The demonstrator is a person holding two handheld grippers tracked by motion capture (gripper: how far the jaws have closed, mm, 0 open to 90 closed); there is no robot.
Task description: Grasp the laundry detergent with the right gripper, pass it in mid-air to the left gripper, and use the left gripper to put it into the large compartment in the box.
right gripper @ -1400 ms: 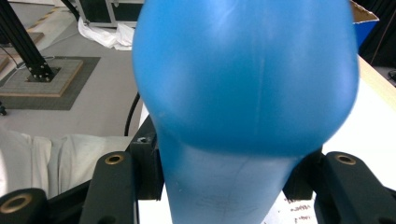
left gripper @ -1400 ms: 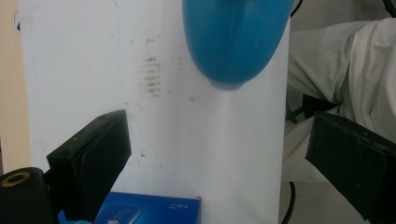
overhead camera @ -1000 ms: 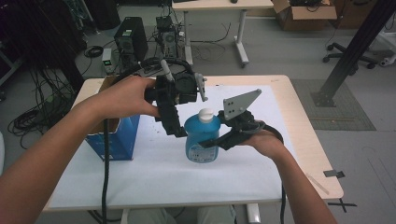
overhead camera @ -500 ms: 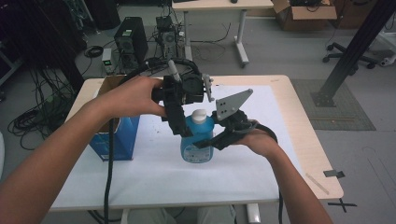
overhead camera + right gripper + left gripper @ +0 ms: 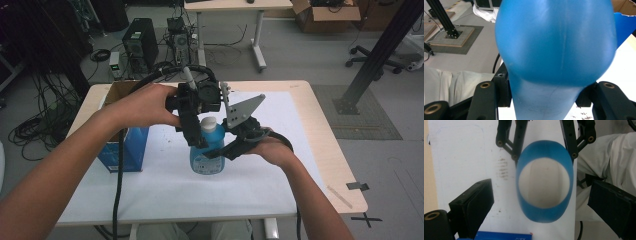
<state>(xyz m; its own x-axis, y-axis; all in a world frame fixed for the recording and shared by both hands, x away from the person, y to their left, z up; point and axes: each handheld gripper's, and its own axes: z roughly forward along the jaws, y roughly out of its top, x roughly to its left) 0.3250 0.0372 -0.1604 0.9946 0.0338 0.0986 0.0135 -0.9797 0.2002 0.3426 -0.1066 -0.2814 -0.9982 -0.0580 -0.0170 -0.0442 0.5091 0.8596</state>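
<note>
The left hand-held gripper (image 5: 197, 135), jaws spread, has lowered over the blue bottle's (image 5: 207, 152) white cap (image 5: 209, 121); the right hand-held gripper (image 5: 226, 150), from three o'clock, pinches the bottle, likely for uncapping.

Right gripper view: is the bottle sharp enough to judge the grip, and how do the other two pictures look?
Right gripper view: the blue bottle sits so close that its edges are soft, with faint sheen; the floor behind is sharper. Left gripper view: the white cap and the left gripper jaws are blurred, the white table cover washed out. High view: evenly lit, a little grainy, soft shadow under the right gripper.
</note>
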